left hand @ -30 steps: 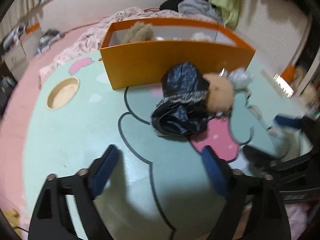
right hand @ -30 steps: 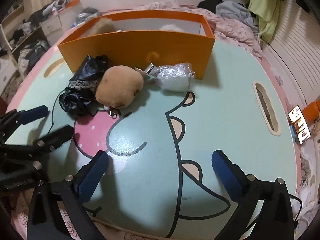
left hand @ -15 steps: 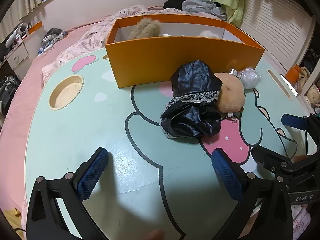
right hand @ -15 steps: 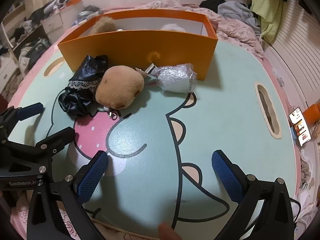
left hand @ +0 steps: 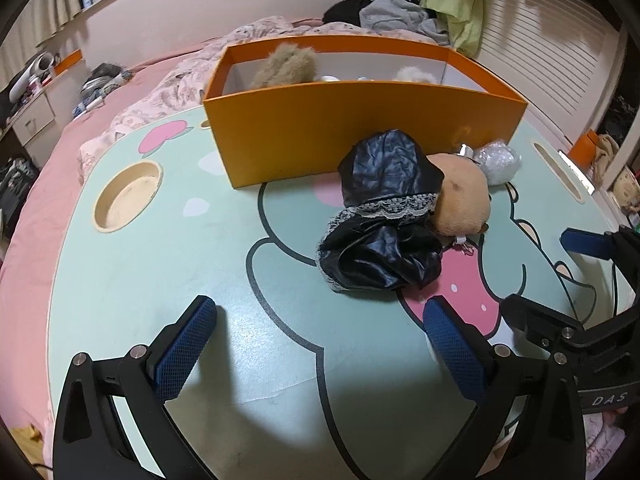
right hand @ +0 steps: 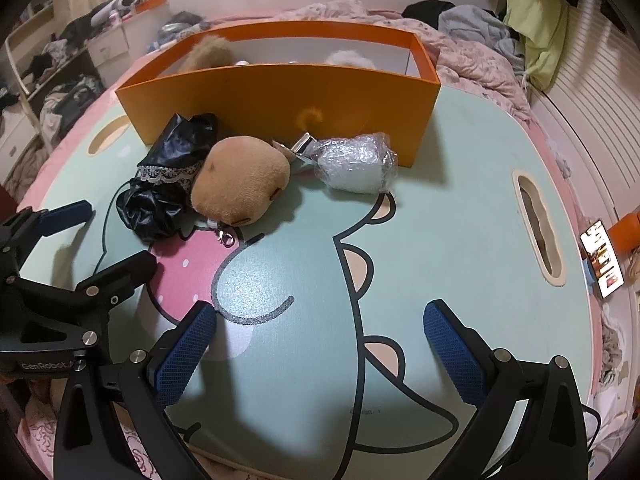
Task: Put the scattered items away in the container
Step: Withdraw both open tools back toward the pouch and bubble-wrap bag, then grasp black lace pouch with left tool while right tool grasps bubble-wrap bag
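An orange box (left hand: 360, 128) (right hand: 280, 100) stands at the far side of the cartoon-print table, with furry toys inside. In front of it lie a crumpled black lace-trimmed cloth (left hand: 384, 216) (right hand: 168, 172), a tan plush (left hand: 460, 200) (right hand: 240, 180), a small silver item (right hand: 302, 146) and a bubble-wrapped bundle (left hand: 498, 160) (right hand: 356, 162). My left gripper (left hand: 320, 344) is open and empty, short of the black cloth. My right gripper (right hand: 320, 352) is open and empty, over bare table nearer than the plush. Each gripper shows at the edge of the other's view.
The table has a round cup hole (left hand: 128, 196) at the left and a slot handle (right hand: 538, 232) at the right. A pink quilt and a clothes pile (right hand: 472, 28) lie behind the box. A lit phone (right hand: 602, 258) lies off the right edge.
The left gripper view has steadied and pulled back a little, so the black cloth sits slightly farther off. The right gripper has barely moved. Nothing was picked up.
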The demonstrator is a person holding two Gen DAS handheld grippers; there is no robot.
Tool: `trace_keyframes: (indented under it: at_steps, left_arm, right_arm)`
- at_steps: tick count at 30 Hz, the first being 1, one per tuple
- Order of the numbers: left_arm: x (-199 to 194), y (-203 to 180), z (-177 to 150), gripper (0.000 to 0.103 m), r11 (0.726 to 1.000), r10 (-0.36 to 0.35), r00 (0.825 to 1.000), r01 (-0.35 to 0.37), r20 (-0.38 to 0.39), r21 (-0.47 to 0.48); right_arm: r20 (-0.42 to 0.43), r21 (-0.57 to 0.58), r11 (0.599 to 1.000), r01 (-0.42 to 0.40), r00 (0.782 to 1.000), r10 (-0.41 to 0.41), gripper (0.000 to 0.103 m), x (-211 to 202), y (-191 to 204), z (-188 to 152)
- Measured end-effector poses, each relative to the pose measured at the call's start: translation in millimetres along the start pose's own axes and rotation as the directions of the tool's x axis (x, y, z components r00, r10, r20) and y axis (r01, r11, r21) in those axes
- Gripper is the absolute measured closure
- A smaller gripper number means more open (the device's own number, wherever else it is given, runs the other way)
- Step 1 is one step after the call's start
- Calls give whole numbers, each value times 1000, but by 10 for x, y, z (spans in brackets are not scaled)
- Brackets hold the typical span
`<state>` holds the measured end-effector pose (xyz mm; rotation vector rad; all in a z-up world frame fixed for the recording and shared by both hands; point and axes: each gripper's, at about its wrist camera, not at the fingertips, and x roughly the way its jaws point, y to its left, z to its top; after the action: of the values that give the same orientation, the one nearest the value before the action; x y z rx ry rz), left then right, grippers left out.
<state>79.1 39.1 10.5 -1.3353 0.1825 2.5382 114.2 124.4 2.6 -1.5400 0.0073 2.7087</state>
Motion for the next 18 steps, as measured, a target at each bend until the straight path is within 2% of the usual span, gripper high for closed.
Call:
trace_keyframes:
  at_steps: [2,3,5,10,13,18]
  left_arm:
    - [-14,3,-16,3,1000,-1,1000,1,7,-1]
    - [-28,7,-14,9,1000,-9,1000,9,14,-1]
    - [-83,-3,6,13,1000,-13,999,12,42,7]
    - [-156,-72,110,13,998,-30,996,26,88,50]
    - [-126,-94,187,13,997,-47,996,42,82,61]
    - [-123,-115,287,13,997,-52,994,47,95,56]
  right_arm:
    - [12,7,1000,5,1000,-5,0,-7,0,-9]
    - [17,11,1000,6,1000,-6,0,-12,1,-13]
    - [25,19,1000,11,1000,-11,0,-19,-6,-11]
    - [49,56,998,2,999,-5,2,-51,-69,-18]
    - [68,92,996,-7,998,1,6,-87,-133,-25]
    - [82,135,991,-20,997,9,7,-120,-212,-36]
